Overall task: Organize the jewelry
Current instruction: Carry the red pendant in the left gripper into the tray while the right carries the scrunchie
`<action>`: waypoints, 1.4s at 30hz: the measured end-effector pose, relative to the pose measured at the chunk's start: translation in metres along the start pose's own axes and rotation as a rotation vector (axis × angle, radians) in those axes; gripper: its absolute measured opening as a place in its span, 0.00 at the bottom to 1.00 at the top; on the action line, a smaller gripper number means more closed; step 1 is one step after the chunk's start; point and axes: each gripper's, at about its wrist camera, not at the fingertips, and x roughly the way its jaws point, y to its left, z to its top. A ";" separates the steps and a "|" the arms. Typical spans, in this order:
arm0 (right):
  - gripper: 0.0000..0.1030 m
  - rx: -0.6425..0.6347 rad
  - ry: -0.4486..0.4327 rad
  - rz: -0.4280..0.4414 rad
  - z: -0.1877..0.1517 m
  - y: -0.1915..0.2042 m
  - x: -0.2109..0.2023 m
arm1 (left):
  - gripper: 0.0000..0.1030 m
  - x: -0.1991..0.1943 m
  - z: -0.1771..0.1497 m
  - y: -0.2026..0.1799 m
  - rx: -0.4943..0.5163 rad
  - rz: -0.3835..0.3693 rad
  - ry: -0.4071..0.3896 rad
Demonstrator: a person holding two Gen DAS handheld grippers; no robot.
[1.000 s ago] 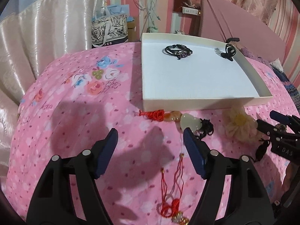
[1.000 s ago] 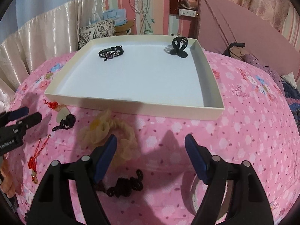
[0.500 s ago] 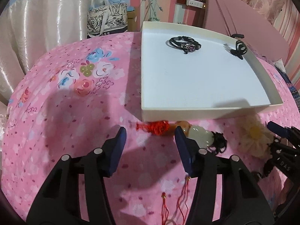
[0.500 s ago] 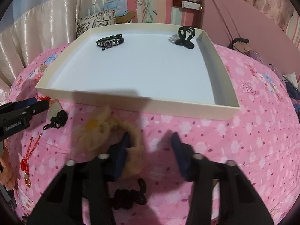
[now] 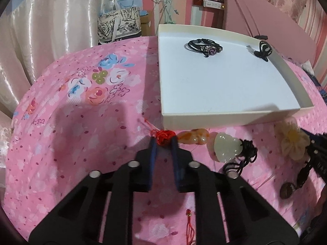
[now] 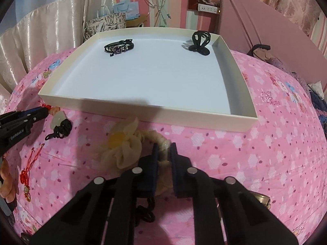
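My left gripper point(image 5: 164, 139) is shut on the red knot point(image 5: 165, 136) of an orange stone pendant point(image 5: 194, 136), on the pink bedspread just in front of the white tray point(image 5: 224, 118). A pale jade heart on black cord point(image 5: 226, 147) lies beside it. My right gripper point(image 6: 163, 148) is shut on the band of a cream flower scrunchie point(image 6: 124, 145), in front of the tray's near wall point(image 6: 143, 110). In the tray lie a black bracelet point(image 6: 119, 47) and a black hair clip point(image 6: 199, 41). The left gripper also shows in the right wrist view point(image 6: 46, 108).
A red tasselled charm point(image 6: 26, 175) lies at the left on the bedspread. A black chain point(image 6: 145, 212) lies under my right gripper. A round bronze piece point(image 5: 288, 190) lies at the right. A pink headboard point(image 6: 265, 26) stands behind, curtains and a printed bag point(image 5: 119, 27) at the left.
Both grippers moved forward and down and closed: the left onto the red knot of the pendant, the right onto the scrunchie band. Both were open a second ago.
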 end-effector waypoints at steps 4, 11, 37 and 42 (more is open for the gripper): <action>0.10 0.018 -0.004 0.006 0.000 -0.005 -0.001 | 0.04 -0.003 -0.004 0.004 -0.004 0.003 -0.002; 0.09 0.026 -0.025 0.021 -0.001 -0.009 -0.009 | 0.02 -0.013 -0.007 0.008 -0.017 0.015 -0.021; 0.08 0.054 -0.160 0.042 0.053 -0.028 -0.055 | 0.02 -0.106 0.051 -0.013 -0.025 -0.095 -0.203; 0.08 0.057 -0.180 0.013 0.083 -0.037 -0.051 | 0.02 -0.100 0.076 -0.031 0.012 -0.083 -0.216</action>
